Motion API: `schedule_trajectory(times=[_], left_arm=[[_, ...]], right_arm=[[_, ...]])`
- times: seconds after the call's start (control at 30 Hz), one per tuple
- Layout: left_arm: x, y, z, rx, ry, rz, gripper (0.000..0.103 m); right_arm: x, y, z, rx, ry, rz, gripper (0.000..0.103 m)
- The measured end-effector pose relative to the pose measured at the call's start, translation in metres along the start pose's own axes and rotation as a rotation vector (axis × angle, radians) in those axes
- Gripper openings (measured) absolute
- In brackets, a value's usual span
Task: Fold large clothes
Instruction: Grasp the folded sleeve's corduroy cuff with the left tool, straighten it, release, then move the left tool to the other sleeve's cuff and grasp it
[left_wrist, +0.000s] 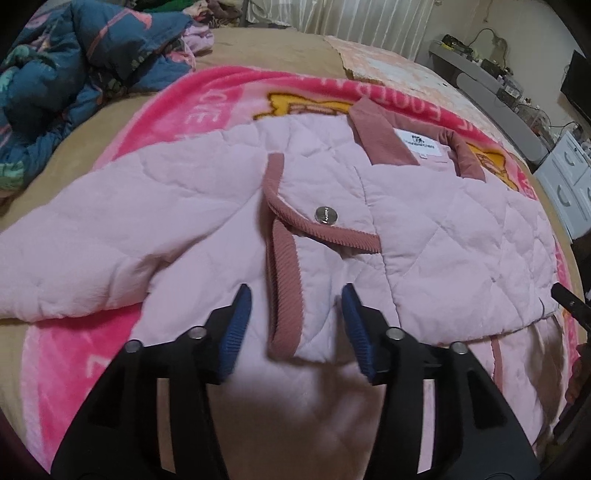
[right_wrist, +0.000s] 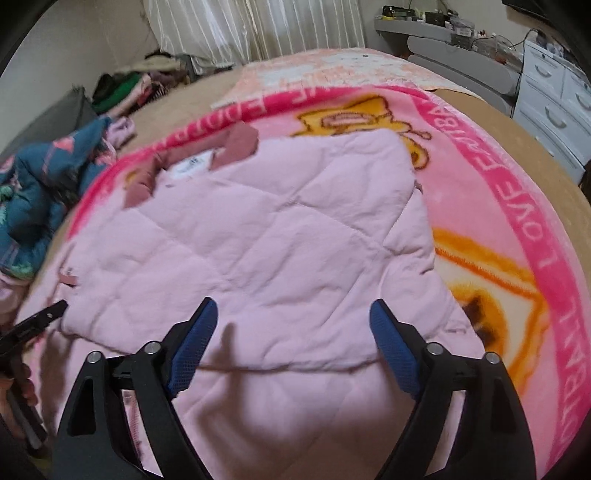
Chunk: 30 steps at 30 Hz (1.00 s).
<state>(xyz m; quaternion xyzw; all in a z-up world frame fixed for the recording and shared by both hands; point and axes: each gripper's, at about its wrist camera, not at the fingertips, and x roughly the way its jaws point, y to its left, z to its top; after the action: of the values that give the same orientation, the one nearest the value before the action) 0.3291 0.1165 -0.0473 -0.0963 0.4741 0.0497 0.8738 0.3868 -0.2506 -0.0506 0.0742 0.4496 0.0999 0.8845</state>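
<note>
A pale pink quilted jacket with dusty-rose corduroy trim (left_wrist: 207, 206) lies spread on a bright pink fleece blanket with cartoon prints (left_wrist: 207, 96) covering the tan bed (left_wrist: 85, 129). The left gripper (left_wrist: 295, 299) hovers just above the trimmed front edge, fingers released, nothing clamped. The right gripper (right_wrist: 291, 314) hangs over the folded quilted panel, fingers spread wide, gripping nothing. A crumpled dark blue quilt (left_wrist: 55, 70) sits well apart.

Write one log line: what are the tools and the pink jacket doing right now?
left tool: open, over cuff trim | right tool: open, nothing held | pink jacket: sides folded in, on pink blanket
</note>
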Motion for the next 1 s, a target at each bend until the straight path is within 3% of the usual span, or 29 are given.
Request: schedule_trajectory(times=[0.07, 0.2, 0.43, 0.53, 0.87, 1.0], left_arm=[[-0.01, 0.001, -0.001, 0.007, -0.008, 0.003, 0.069], [-0.03, 0.004, -0.002, 0.01, -0.02, 0.0, 0.093], [-0.062, 0.018, -0.01, 0.001, -0.055, 0.009, 0.094], [-0.073, 0.033, -0.015, -0.016, -0.064, 0.054, 0.094], [-0.09, 0.114, -0.034, -0.214, -0.071, 0.088, 0.094], [-0.096, 0.144, -0.041, -0.25, -0.091, 0.137, 0.094]], right_arm=[[-0.008, 0.005, -0.002, 0.003, -0.006, 0.015, 0.091], [-0.02, 0.019, -0.008, -0.006, -0.019, 0.043, 0.091], [-0.04, 0.053, -0.011, -0.066, -0.043, 0.076, 0.092], [-0.048, 0.069, -0.009, -0.088, -0.058, 0.083, 0.095], [-0.059, 0.133, -0.005, -0.166, -0.08, 0.127, 0.095], [-0.061, 0.168, -0.006, -0.21, -0.087, 0.15, 0.095]])
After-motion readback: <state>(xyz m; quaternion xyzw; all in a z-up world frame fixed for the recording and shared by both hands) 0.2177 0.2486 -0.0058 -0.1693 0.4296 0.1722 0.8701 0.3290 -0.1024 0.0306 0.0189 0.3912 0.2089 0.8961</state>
